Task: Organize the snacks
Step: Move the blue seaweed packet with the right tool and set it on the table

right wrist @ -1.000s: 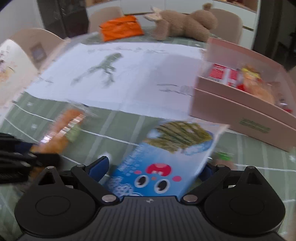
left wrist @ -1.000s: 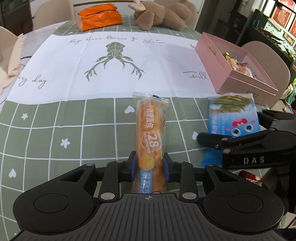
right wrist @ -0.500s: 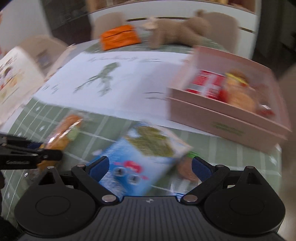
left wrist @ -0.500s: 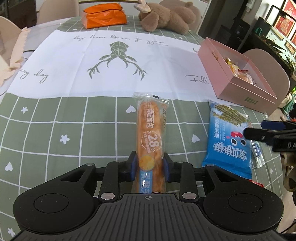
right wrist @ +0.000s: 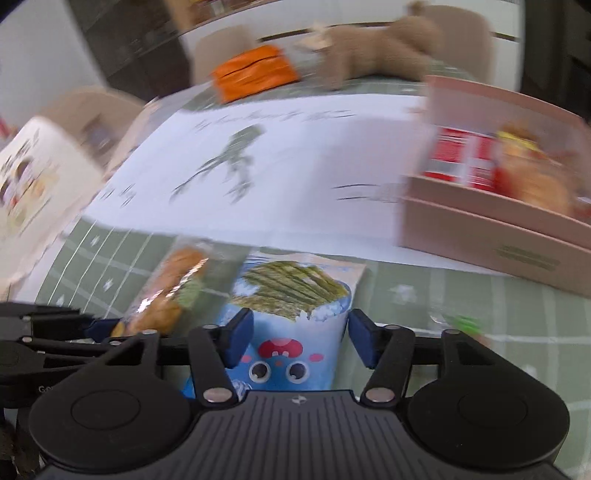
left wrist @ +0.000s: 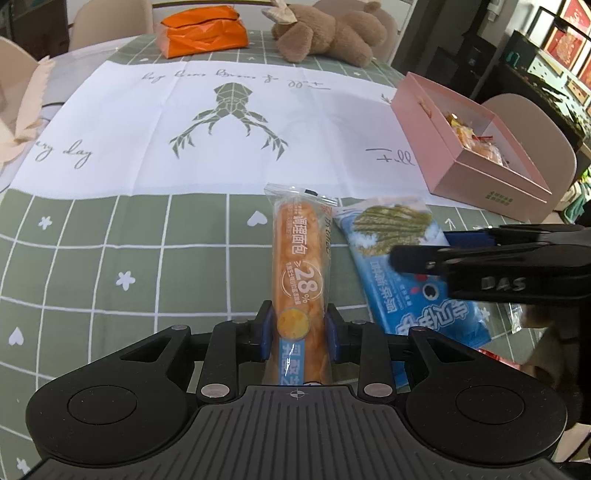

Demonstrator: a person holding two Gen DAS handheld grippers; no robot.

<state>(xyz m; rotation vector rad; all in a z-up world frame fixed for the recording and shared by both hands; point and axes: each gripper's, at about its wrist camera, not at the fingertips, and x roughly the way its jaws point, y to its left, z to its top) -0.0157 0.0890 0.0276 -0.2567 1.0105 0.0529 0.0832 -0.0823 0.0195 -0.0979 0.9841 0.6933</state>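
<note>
Where snacks lie: checked tablecloth (left wrist: pixel 110 258) (grn/wht).

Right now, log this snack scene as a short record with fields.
left tongs: shut on bread pack
right tongs: open, straddling seaweed pack, pads not clearly touching it
seaweed pack: flat on tablecloth, right of bread pack
pink box: open, far right, snacks inside
far edge: orange bag, teddy
view quality: right wrist view blurred

One bread packet (left wrist: pixel 300 273), one seaweed packet (left wrist: pixel 391 236), one pink box (left wrist: pixel 469 147), one teddy bear (left wrist: pixel 328 33), one orange bag (left wrist: pixel 201 29).
</note>
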